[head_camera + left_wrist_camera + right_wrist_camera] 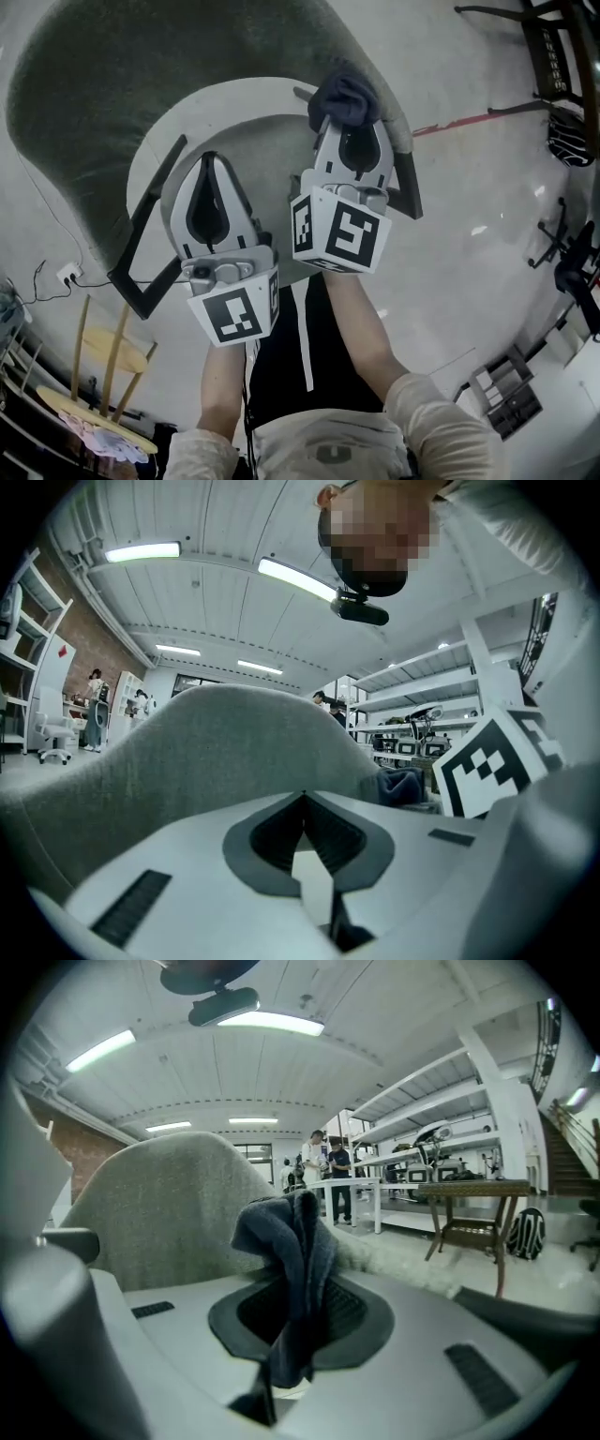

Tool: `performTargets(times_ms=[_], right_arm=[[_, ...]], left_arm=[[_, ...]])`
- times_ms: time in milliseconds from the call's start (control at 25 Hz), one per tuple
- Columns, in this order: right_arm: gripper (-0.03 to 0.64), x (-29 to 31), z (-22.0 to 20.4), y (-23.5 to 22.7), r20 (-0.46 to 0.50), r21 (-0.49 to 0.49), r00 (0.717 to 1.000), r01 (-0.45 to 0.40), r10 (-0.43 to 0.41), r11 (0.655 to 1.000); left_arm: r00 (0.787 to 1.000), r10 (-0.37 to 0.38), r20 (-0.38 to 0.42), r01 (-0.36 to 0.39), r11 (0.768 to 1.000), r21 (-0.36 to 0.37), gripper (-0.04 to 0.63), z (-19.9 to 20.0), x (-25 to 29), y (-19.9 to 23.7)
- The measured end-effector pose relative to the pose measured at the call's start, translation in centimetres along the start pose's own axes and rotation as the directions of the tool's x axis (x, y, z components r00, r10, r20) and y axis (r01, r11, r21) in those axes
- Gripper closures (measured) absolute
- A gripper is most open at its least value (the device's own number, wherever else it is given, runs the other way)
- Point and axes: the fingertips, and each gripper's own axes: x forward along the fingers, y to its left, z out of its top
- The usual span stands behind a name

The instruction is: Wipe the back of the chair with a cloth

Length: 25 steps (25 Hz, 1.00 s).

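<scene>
Dark cloth (291,1232) in right gripper (349,127)

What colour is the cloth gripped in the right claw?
The cloth is dark bluish grey, clearest in the right gripper view.

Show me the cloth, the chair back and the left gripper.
cloth (291,1232), right gripper view, the bunched middle fold.
chair back (159,1208), right gripper view, its grey upholstered face.
left gripper (212,161), head view, where its closed tips meet.
</scene>
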Motion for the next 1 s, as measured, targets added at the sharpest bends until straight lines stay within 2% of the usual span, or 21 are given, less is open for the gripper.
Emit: performTargets(times_ms=[200,480,800,920,1000], right_arm=[[0.558,-1.9,-0.7,-2.3,-0.016,0.061,0.991,0.133,-0.132,0.989],[0.558,-3.2,-1.1,-3.4,-0.042,0.035,0.973,0.228,-0.227,0.973],[0.558,-3.2,-1.5,-3.3,-0.056,0.009,0.971,0.233,-0.232,0.972],[0.558,-3.3,-0.6,-2.4,-0.057,-0.002,0.977,0.204,-0.204,0.979],[0.558,-3.6,1.5,-1.0,-0.041,-0.014,0.985,0.166,-0.167,0.986]], left_arm=[[0.999,-0.046,-0.013,0.046,0.998,0.051,0.580,-0.8,0.5,-0.1],[0.999,-0.039,0.003,0.039,0.998,0.047,0.580,0.1,1.0,-0.6],[1.000,-0.011,0.008,0.011,1.000,0.014,0.580,0.1,0.5,0.4],[1.000,0.020,0.005,-0.020,1.000,-0.001,0.580,0.7,0.0,1.5],[0.999,0.043,0.007,-0.043,0.999,-0.005,0.580,2.2,-0.2,2.2]])
